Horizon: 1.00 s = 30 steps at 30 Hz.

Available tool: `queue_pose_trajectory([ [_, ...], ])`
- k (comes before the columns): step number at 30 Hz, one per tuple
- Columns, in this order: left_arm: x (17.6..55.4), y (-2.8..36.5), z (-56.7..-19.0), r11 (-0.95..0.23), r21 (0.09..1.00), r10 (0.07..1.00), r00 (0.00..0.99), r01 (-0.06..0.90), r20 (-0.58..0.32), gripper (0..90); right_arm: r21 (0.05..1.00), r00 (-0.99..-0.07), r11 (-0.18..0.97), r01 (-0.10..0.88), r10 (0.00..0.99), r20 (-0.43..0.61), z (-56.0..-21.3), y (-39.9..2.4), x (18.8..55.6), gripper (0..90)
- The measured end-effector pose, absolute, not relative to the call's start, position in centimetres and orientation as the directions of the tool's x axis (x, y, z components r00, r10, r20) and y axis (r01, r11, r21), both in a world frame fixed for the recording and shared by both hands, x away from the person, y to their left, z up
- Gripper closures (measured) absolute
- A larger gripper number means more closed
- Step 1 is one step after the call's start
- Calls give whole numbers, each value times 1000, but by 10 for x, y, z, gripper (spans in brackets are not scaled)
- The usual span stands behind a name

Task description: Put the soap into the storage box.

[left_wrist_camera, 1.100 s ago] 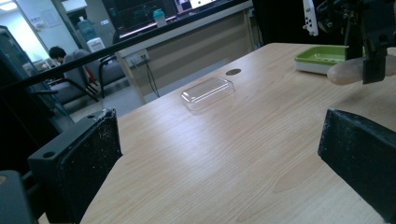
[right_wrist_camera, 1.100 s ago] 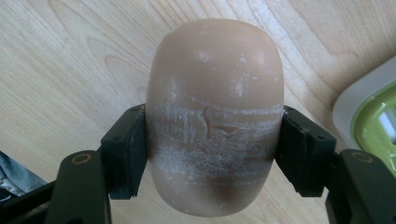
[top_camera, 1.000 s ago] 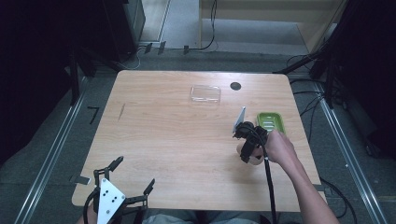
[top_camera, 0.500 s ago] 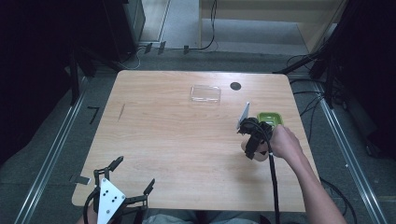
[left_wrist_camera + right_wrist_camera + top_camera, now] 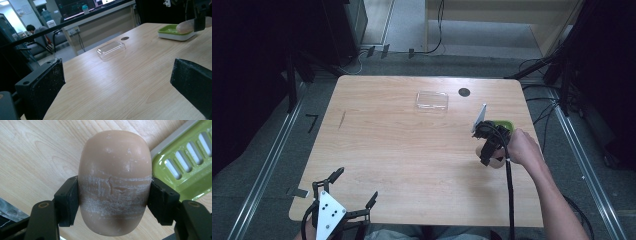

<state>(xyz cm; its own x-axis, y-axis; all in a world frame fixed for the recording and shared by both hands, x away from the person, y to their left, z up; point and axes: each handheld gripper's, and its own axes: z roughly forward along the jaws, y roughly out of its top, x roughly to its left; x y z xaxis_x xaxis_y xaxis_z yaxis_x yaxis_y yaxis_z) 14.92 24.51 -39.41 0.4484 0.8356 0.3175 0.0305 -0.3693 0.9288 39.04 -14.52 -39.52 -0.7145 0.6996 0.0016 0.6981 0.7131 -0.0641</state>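
Tan soap bar [image 5: 115, 182] sits clamped between my right gripper [image 5: 113, 202] jaws, just beside the green soap dish [image 5: 190, 162]. My left gripper [image 5: 120, 85] rests far from that dish, jaws spread wide on nothing.

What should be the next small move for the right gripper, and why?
Probably carry the soap bar sideways over the green soap dish and lower it. The right gripper clamps the bar above the table, with the slotted dish just beside it.

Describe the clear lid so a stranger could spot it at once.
Start at the wooden table and look to its far edge, just left of the small dark hole. The clear lid lies there alone: a flat, see-through rectangle, unlike the green soap dish.
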Motion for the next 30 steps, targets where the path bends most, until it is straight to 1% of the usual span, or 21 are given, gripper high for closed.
queue_pose_trajectory([
  [12, 149, 245, -394, -370, 929, 835, 449, 30, 318, 0, -56, -693, 692, 720, 721, 0, -394, -159, 397, 336],
  [30, 149, 245, -394, -367, 930, 836, 449, 30, 316, 0, -32, -630, 630, 776, 776, -3, -395, -179, 412, 336],
])
